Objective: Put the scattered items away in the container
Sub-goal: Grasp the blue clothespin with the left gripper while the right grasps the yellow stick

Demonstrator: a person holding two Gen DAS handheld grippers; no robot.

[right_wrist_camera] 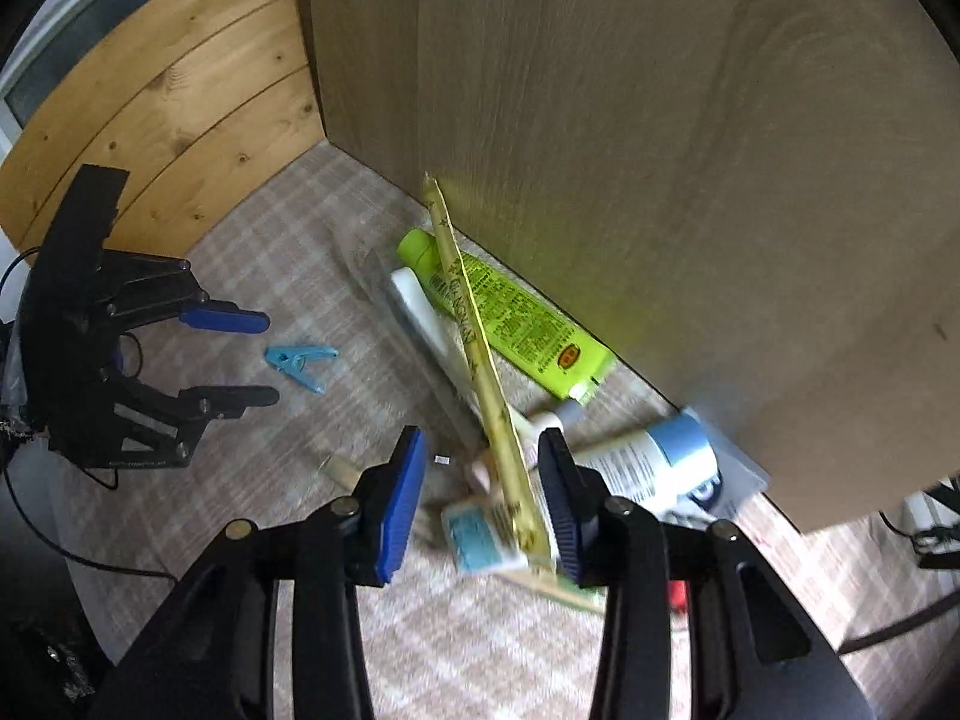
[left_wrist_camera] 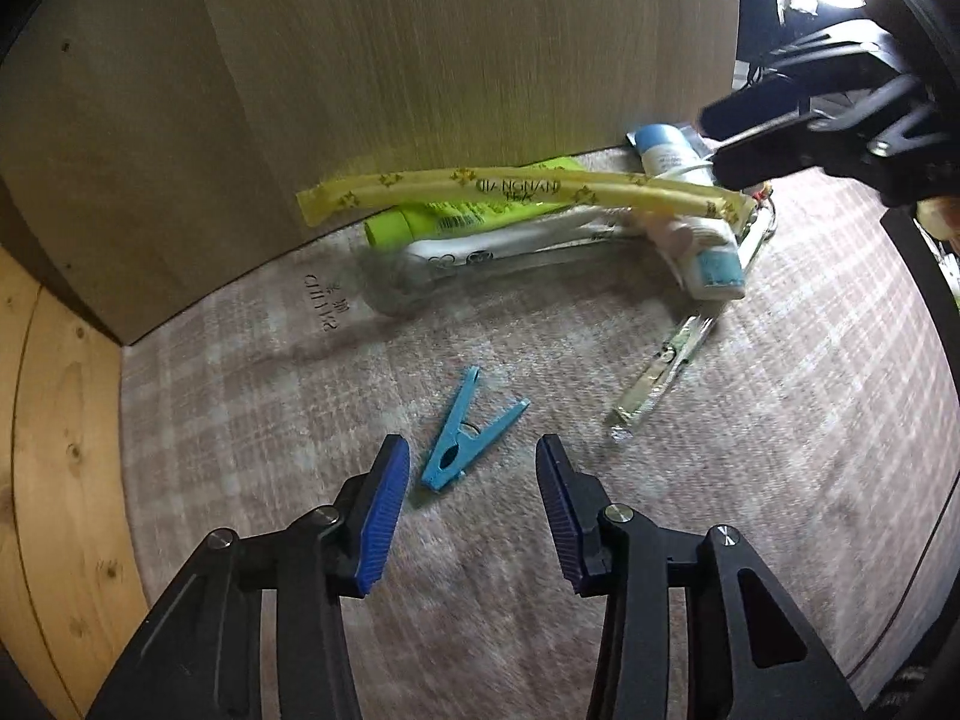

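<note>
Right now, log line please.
left gripper: open over blue plastic clothespin | right gripper: open around long yellow paper packet

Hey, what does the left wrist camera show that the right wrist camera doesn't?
Only the left wrist view shows the nail clipper lying whole on the checked cloth.

Only the right wrist view shows the printed back and crimped end of the lime-green tube, and the left gripper from outside, open beside the peg.

Both show the blue clothes peg, the long yellow sachet, the white bottle with the light blue cap and the wooden panel. The right gripper is open around the sachet's near end.
</note>
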